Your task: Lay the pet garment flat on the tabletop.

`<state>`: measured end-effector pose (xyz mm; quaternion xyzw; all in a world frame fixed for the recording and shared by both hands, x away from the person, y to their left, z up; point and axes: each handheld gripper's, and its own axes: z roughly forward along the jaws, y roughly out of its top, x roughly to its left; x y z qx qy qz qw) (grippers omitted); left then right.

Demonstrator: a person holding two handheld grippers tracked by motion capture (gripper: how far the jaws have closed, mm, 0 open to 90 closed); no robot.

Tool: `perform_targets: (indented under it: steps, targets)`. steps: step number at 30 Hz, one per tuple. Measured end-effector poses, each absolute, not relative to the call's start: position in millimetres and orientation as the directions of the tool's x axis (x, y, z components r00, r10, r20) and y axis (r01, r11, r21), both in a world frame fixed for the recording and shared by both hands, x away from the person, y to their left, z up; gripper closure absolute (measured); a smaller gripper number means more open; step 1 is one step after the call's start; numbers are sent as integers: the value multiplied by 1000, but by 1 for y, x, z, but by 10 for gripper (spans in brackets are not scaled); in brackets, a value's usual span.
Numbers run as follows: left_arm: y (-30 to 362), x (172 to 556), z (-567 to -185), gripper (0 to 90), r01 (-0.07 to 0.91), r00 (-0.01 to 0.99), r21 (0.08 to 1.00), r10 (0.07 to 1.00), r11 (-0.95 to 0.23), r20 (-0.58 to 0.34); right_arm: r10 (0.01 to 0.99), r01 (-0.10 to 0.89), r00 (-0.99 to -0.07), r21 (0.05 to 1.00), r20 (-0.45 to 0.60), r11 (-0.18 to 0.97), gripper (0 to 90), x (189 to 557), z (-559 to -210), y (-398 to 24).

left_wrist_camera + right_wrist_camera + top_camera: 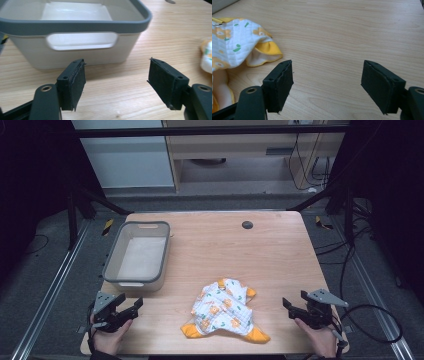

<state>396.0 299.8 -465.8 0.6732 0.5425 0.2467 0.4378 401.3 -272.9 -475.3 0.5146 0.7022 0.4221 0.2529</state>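
Observation:
A crumpled white cloth (pixel 224 311) with orange and green print and yellow edging lies on the wooden table (pixel 270 255), near its front middle. Its yellow hem (pixel 265 51) shows at the left of the right gripper view. My left gripper (pixel 131 306) rests at the front left corner, open and empty, just short of a grey-rimmed white bin (pixel 136 254). The bin's near wall with its handle slot (pixel 81 41) stands close ahead of the left gripper (pixel 116 83). My right gripper (pixel 289 306) sits at the front right, open and empty, to the right of the cloth; bare wood lies between its jaws (pixel 327 85).
The bin is empty. A small round black disc (pixel 247 224) sits in the tabletop near the far edge. Dark frame legs and cables stand around the table. Bare wood stretches across the table's middle and right side.

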Motion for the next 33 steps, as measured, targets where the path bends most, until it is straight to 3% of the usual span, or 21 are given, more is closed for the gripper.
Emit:
perform_targets:
  steps: [6,16,33]
  targets:
    - [294,391,-462,298,510,332,860,928,-28,-167,934,509,-338,858,119,75,267,398,-474,-276]
    - [284,388,-457,295,501,377,864,912,-52,-164,917,490,-385,865,107,104,266,397,-469,-266]
    - [256,398,-427,297,429,470,890,880,-155,-73,888,430,-451,893,87,131,266,406,-436,-246]
